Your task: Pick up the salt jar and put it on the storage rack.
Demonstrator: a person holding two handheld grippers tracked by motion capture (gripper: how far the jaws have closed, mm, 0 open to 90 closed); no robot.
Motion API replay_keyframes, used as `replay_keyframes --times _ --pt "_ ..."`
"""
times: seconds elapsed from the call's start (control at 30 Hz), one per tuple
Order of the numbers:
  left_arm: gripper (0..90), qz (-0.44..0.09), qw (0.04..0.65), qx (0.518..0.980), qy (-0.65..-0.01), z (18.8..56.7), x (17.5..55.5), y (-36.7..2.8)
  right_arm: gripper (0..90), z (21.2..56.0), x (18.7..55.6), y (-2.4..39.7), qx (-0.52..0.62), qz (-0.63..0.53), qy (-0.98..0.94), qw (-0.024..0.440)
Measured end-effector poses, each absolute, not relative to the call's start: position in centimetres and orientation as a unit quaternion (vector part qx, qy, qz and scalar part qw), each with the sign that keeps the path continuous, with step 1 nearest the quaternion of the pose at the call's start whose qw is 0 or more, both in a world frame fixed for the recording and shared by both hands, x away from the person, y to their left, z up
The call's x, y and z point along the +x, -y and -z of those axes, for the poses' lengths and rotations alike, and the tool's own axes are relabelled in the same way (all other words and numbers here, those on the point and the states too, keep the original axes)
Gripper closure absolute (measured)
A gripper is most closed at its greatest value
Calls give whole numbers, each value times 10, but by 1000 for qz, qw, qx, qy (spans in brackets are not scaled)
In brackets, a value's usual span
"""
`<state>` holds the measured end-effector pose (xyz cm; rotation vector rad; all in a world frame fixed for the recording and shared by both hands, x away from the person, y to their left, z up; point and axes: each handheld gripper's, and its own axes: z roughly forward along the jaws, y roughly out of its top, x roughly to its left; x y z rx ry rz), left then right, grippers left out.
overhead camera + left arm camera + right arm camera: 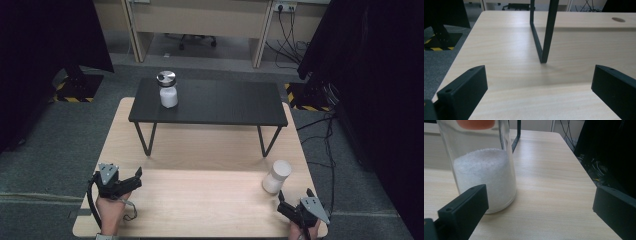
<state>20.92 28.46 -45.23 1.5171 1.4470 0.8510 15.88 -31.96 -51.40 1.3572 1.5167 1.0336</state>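
Both the left hand-held gripper [131,181] and right hand-held gripper [295,199] gape over the pale woodgrain tabletop [200,200], near a cylindrical glass jar [484,170] of white granules.

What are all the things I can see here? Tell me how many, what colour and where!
wooden table: 1, pale wood, fills the middle.
small black shelf: 1, black top on thin black legs, stands on the far half of the table.
jar with silver lid: 1, clear with white powder, on the shelf's left end.
jar with white lid: 1, clear with white powder, on the table near the right gripper.
office chair base: 1, black, far back under the desk.
left gripper: 1, black, near left corner, jaws apart, holding nothing.
right gripper: 1, black, near right corner, jaws apart, just short of the jar.
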Motion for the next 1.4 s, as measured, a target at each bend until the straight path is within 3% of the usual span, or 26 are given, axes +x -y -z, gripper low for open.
replay_keyframes --times 0.4,1.4 --pt "0 -351 409 598 -594 477 192 -294 3 514 159 318 537 -408 -607 420" --pt "0 -345 411 593 -601 492 186 -297 3 514 160 313 533 -395 -612 430"
